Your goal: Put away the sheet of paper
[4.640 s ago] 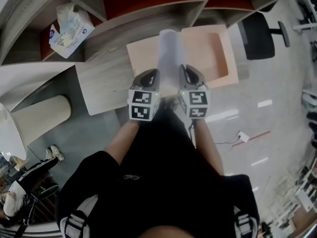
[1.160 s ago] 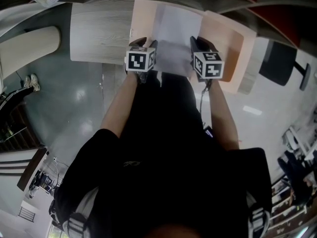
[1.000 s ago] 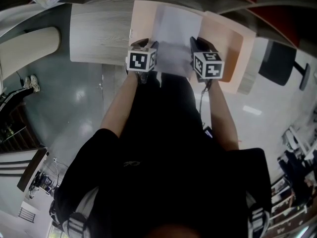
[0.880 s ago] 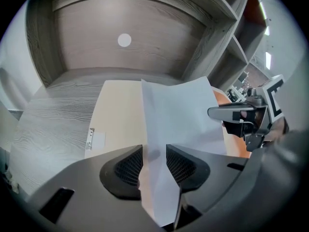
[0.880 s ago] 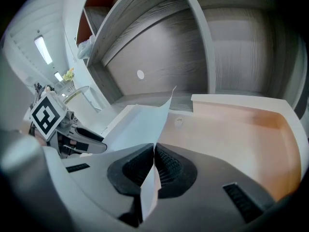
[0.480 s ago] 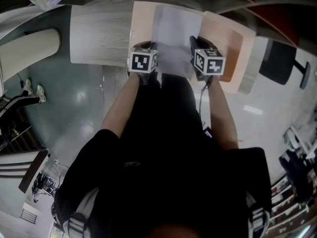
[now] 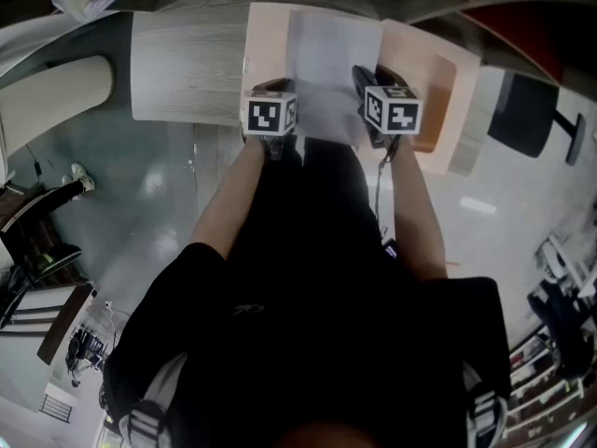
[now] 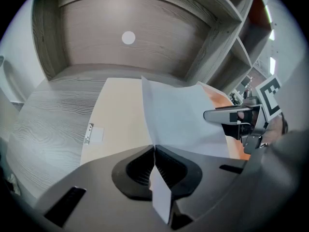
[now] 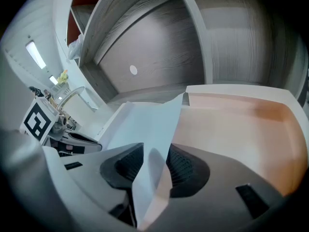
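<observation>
Left claw [image 8: 154, 151] has just closed and now pinches the near left corner of the sheet of paper [image 7: 331, 59]. Right claw [image 9: 155, 153] has just been opening: jaws apart, right corner loose between them. The sheet lies ahead of both claws, over the peach folder [image 9: 231, 124] on the bench [image 7: 182, 73]. Its long axis runs straight away from the claws. I'd anchor with the left and back the right off straight, so it doesn't drag the corner.

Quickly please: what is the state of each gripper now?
Left gripper: shut on the sheet of paper.
Right gripper: open, jaws just opening, sheet between them.
</observation>
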Action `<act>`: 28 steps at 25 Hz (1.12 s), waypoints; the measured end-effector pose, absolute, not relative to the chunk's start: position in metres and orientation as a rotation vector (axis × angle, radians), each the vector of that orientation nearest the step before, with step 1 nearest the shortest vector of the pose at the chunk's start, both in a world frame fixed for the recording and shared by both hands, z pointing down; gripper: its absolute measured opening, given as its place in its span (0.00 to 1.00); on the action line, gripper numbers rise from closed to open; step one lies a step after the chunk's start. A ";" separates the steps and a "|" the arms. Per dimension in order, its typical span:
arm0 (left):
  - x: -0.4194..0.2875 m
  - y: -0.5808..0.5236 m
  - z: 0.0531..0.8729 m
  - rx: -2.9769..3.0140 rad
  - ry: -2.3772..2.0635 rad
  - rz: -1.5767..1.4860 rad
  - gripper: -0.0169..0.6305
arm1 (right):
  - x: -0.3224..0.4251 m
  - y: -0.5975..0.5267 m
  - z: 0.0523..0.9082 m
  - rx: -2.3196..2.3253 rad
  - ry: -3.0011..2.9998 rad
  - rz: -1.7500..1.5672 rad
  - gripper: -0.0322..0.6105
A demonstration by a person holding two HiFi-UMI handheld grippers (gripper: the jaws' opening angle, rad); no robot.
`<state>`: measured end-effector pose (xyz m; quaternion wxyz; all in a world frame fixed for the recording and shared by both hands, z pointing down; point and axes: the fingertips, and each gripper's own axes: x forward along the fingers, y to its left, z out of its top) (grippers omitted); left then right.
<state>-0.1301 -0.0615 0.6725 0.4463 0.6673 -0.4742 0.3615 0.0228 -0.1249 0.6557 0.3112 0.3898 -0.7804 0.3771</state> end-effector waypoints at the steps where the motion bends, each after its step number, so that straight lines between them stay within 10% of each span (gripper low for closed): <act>1: -0.130 -0.060 0.673 1.644 -1.171 0.888 0.11 | 0.023 -0.125 0.657 1.030 -2.052 1.003 0.30; 22: -0.125 -0.059 0.673 1.615 -1.198 0.850 0.11 | 0.053 -0.120 0.637 1.199 -2.027 0.895 0.39; 28: -0.125 -0.062 0.669 1.591 -1.219 0.801 0.11 | 0.039 -0.110 0.627 1.147 -2.115 0.902 0.24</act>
